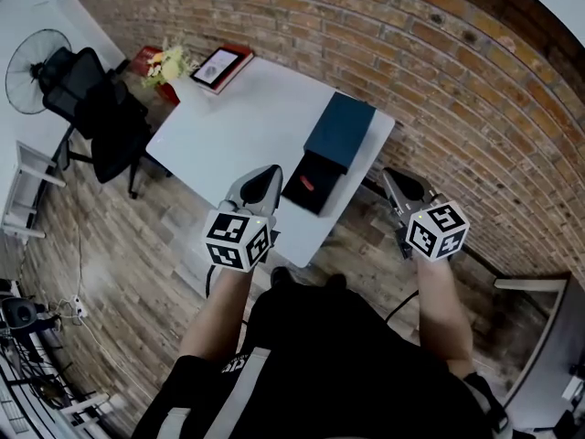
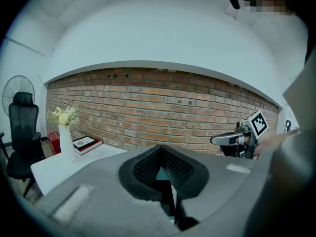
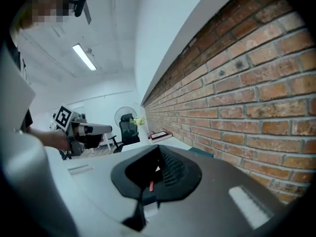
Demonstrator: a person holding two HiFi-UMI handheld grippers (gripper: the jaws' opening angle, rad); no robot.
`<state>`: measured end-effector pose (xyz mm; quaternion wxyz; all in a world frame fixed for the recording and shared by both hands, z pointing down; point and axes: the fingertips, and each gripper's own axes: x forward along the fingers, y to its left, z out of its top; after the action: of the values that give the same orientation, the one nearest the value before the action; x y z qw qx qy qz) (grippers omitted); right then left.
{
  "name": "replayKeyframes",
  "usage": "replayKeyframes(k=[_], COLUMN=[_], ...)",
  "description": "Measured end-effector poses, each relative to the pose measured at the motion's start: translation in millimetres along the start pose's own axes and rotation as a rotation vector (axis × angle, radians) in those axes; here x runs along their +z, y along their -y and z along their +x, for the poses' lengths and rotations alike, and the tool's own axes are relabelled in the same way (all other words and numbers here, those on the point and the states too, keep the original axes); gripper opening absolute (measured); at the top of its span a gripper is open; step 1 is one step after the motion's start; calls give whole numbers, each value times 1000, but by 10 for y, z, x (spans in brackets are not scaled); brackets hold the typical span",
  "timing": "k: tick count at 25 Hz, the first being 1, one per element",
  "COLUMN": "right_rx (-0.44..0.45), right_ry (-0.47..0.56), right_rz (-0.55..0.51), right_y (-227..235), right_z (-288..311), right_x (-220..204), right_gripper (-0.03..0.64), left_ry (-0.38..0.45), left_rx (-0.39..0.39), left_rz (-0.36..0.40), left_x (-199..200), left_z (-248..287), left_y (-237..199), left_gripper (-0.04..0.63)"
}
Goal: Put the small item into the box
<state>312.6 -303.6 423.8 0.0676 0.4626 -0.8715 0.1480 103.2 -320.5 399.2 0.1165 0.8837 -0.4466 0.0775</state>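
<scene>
A black open box [image 1: 320, 167] lies at the near right edge of the white table [image 1: 228, 126], with its dark teal lid [image 1: 340, 128] just behind it. A small red item [image 1: 308, 184] lies inside the box. My left gripper [image 1: 268, 174] hovers just left of the box, jaws together and empty. Off the table's right edge, my right gripper [image 1: 395, 179] is also shut on nothing. In the right gripper view the red item [image 3: 151, 185] shows through the slit between the jaws, and the teal lid [image 3: 200, 152] lies beyond.
A vase of flowers [image 1: 167, 62], a red box [image 1: 144, 59] and a framed book [image 1: 219, 67] sit at the table's far end. A black office chair [image 1: 91, 108] and a fan [image 1: 32, 67] stand to the left. A brick wall [image 1: 439, 71] runs along the right.
</scene>
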Motion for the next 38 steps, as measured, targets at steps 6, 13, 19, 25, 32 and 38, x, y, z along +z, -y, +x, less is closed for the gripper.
replayKeyframes(k=[6,13,19,25,32,38], right_rx=[-53,-85,-117,-122,-108,-102], right_ry=[90,153,230,224,195,175], right_rz=[-36,-75,-98,-113,-124,-143], right_y=[-46,-194,-365,-523,-648,-696], right_z=[-3,105,150,208,302,330], right_x=[381,638,795,750,701,674], right_gripper=[0,0,0,0,-1,-2], left_ry=[26,49,91,90,87,80], left_rx=[-9,-35,-18,-2,-4,-20], left_rz=[42,65,76,54,32,31], left_x=[234,406,538,446,382,347], left_z=[25,22,-106,-239,-284,-287], left_y=[-184,-410,-650,-821,-904,-877], left_gripper=[6,6,6,6,6,6])
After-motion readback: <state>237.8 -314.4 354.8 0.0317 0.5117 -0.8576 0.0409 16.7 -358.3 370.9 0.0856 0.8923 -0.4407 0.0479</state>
